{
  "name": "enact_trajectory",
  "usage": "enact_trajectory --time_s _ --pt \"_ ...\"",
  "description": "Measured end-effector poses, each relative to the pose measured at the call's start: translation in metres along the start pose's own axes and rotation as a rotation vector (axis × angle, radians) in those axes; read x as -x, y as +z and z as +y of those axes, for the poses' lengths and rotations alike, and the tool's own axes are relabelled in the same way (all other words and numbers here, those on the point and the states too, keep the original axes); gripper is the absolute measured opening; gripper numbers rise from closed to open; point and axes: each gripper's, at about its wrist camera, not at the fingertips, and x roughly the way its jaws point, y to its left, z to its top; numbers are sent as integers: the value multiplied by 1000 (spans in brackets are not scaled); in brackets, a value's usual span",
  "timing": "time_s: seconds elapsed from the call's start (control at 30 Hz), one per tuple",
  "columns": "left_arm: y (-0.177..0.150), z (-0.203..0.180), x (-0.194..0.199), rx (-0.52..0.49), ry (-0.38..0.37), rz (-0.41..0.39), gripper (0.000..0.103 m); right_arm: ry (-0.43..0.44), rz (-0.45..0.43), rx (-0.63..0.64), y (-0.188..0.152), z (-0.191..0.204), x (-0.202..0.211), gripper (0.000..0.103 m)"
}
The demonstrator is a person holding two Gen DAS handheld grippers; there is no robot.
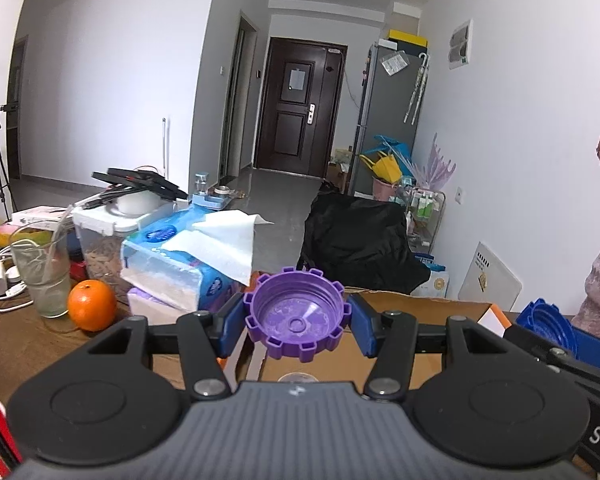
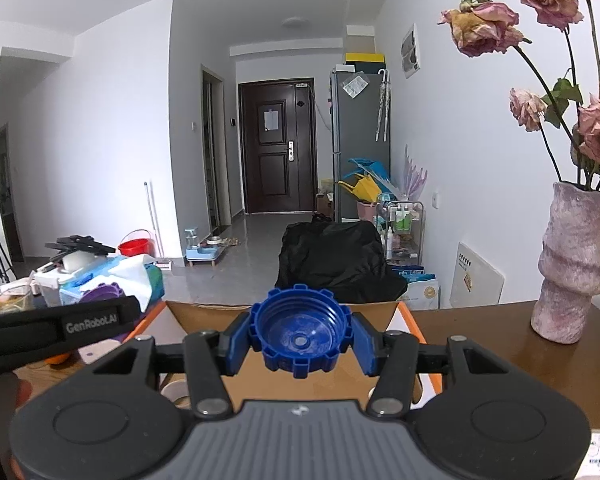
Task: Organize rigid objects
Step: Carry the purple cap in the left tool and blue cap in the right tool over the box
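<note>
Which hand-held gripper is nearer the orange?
Left. The left hand-held gripper has the orange just to its left; the right hand-held gripper is farther over, nearer the vase.

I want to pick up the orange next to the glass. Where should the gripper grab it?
Grip the orange across its widest middle, with one of the fingers on each side. It is round and would likely slip out if pinched near the top. Come from above: the glass stands close on its left and the tissue pack sits close behind on its right, so a side approach looks cramped.

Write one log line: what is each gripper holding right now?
left gripper: shut on purple cap | right gripper: shut on blue cap | both above cardboard box
</note>
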Motion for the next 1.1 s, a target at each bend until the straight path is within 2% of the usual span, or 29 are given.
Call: enact_trajectory --time_s 0.37,0.6,0.73,1.1 --pt "-1 -14 -40 -49 -21 57 56 -20 57 21 2 -6 -33 52" --pt "-9 -12 -59 -62 -8 114 56 -13 116 19 -7 -6 -53 52" --pt "-13 -13 -64 -76 2 128 56 6 134 8 -14 -6 -61 52" --pt "-22 -13 -77 -109 39 151 56 -7 180 -2 -30 -2 -82 52"
